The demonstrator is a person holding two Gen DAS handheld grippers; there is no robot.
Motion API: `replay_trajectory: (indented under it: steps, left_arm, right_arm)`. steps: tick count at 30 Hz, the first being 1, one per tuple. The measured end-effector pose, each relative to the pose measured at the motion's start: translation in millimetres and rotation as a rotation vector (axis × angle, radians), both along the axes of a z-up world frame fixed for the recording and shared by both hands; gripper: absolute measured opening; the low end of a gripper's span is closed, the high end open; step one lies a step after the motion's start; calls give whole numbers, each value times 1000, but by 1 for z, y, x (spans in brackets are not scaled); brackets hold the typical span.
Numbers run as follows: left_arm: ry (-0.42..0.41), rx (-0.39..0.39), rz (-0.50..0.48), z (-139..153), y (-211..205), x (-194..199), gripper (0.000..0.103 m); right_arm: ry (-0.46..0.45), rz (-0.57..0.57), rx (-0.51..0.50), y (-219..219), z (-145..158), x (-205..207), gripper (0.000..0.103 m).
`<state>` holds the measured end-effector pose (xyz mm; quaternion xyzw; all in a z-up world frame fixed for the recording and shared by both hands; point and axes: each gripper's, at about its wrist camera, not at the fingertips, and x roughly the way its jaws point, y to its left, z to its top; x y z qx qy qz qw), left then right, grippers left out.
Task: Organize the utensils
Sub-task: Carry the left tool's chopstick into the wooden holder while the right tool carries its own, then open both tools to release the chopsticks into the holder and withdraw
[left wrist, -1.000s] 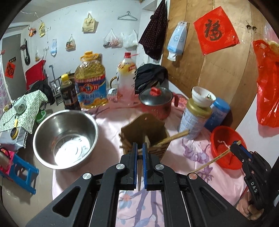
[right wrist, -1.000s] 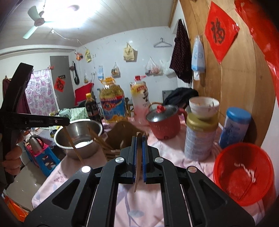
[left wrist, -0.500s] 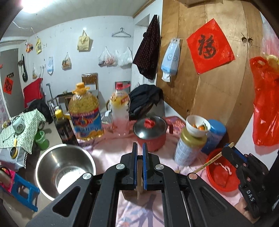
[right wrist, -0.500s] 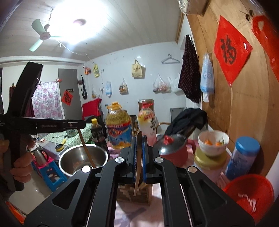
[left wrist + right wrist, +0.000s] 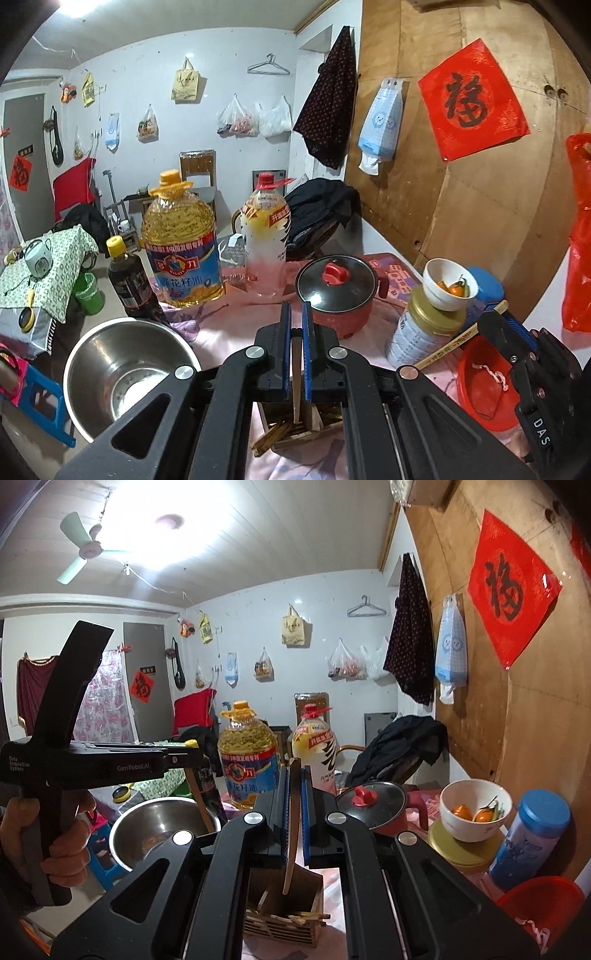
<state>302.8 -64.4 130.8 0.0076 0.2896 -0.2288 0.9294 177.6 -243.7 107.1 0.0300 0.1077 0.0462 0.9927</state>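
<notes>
Left gripper point(image 5: 294, 321), right gripper point(image 5: 294, 786): black plastic frames, blue finger pads, silver screws, white "GenRobot.AI" and "DAS" lettering

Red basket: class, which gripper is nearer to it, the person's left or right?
Right. The right gripper hangs just beside the red basket, a chopstick in its jaws; the left gripper is across the table, over by the steel bowl.

Left of the wooden holder point(image 5: 295, 430) sits the steel bowl point(image 5: 125, 373); behind it the lidded pot point(image 5: 338, 291); right, the basket point(image 5: 484, 384).
</notes>
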Motion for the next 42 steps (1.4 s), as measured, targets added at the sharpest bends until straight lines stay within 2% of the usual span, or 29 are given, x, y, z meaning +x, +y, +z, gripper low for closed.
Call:
replay_trajectory:
  steps: [3, 4, 6, 8, 11, 14, 27, 31, 37, 42]
  left_arm:
    - [24, -6, 7, -17, 2, 12, 7]
    - [35, -7, 18, -23, 3, 15, 11]
    - [83, -13, 47, -40, 8, 19, 47]
    - [107, -32, 60, -49, 13, 17, 48]
    - [134, -16, 77, -60, 22, 11, 49]
    - [148, -4, 114, -66, 31, 4, 53]
    - [153, -2, 213, -66, 50, -52, 71]
    - [157, 23, 259, -70, 50, -73, 74]
    - [212, 44, 341, -89, 47, -102, 83]
    - [295, 112, 394, -119, 45, -129, 87]
  right_arm:
    - [40, 9, 17, 2, -15, 15, 8]
    - [67, 15, 8, 6, -27, 21, 11]
    - [141, 7, -4, 10, -49, 31, 11]
    - [161, 14, 11, 11, -58, 29, 11]
    - [156, 8, 1, 11, -61, 21, 11]
    - [158, 7, 4, 8, -61, 12, 11]
    - [154, 13, 29, 1, -59, -27, 23]
    - [164, 31, 28, 0, -60, -42, 28]
    - [264, 52, 38, -9, -78, -50, 44]
    - [398, 41, 65, -13, -107, -50, 50]
